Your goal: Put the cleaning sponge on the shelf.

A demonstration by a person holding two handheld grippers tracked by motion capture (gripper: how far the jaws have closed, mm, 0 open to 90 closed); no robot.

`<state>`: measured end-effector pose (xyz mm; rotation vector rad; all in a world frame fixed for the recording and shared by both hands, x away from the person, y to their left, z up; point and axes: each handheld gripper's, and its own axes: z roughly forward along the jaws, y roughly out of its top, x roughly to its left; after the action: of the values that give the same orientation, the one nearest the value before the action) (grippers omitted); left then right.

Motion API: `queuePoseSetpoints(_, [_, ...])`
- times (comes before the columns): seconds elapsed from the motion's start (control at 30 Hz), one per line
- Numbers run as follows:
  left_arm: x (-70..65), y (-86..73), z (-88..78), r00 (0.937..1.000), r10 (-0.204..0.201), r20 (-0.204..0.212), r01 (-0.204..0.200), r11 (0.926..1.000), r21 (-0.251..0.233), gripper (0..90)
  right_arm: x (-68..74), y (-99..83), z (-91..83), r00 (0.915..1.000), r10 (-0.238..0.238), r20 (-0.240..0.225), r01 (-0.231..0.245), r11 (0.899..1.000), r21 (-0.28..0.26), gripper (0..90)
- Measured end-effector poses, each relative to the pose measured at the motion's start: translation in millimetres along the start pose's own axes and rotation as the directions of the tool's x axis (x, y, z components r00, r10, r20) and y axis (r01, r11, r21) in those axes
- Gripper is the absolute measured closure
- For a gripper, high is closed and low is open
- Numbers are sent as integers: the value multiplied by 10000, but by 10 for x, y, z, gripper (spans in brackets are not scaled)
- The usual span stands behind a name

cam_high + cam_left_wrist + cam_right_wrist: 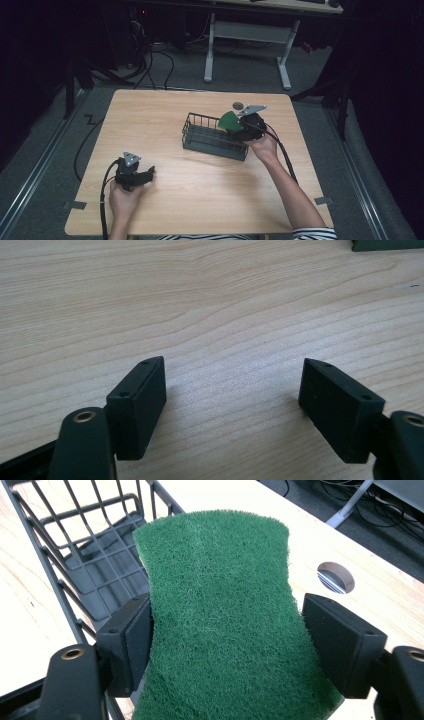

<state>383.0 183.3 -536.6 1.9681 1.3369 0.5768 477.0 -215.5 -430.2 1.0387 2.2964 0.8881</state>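
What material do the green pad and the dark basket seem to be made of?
Green scouring sponge: coarse fibrous abrasive pad, matte; its fuzzy surface shows it. Wire basket: thin metal rods in a grid, probably with a dark coating. Table: pale wood-grain top, possibly laminate.

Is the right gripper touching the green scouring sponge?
Touching. In the right gripper view, the right gripper has both jaw pads pressed against the sides of the green scouring sponge.

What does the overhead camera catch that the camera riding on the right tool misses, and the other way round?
The high view takes in the person's forearms, the left tool resting open on the table, and the desk legs beyond. The right gripper view reveals the green sponge up close, with its fibres and waisted shape, pinched at its narrow middle. Both include the sponge, the wire basket, the right tool and the round hole in the tabletop.
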Motion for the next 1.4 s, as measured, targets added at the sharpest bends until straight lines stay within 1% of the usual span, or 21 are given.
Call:
queuePoseSetpoints(0.23, [0, 0, 0, 10000, -1, -1, 1, 10000, -1, 276, -13, -54, -9, 9999, -154, -36, 155, 9998, 119, 245])
queuePoseSetpoints(0.3, [-1, 0, 0, 10000, 2, -2, -2, 10000, 0, 276, -22, -63, -16, 9998, -171, -108, 173, 9997, 150, 244])
queuePoseSetpoints(0.5, [-1, 0, 0, 10000, 2, -4, -2, 10000, 1, 276, -5, -69, -9, 9996, -271, -92, 273, 9993, 268, 237])
queuePoseSetpoints(0.67, [-1, 0, 0, 10000, 2, -4, -2, 10000, 1, 276, -12, -83, -31, 9995, -189, -242, 193, 9997, 153, 228])
queuePoseSetpoints(0.8, [-1, 0, 0, 10000, 5, -5, -5, 10000, 1, 276, -9, -83, -39, 9994, -223, -251, 228, 9995, 195, 218])
queuePoseSetpoints(0.93, [-1, 0, 0, 10000, 0, -5, 0, 10000, 0, 276, -13, -80, -31, 9992, -168, -371, 177, 9996, 242, 201])
queuePoseSetpoints(1.07, [-1, 0, 0, 10000, 2, -6, -2, 10000, 0, 276, -10, -88, -24, 9989, -141, -441, 152, 9995, 261, 209])
queuePoseSetpoints(1.13, [-1, 0, 0, 10000, 3, -5, -3, 10000, 1, 276, -9, -93, -38, 9988, -132, -476, 139, 9998, 146, 227])
queuePoseSetpoints(1.27, [-1, 0, 0, 10000, 1, -4, -1, 10000, -1, 276, -26, -98, -87, 9986, 28, -524, -33, 9999, -98, 245])
queuePoseSetpoints(1.4, [-1, 0, 0, 10000, 1, -4, -1, 10000, 0, 276, -59, -109, -175, 9980, 310, -556, -334, 9985, -431, 271])
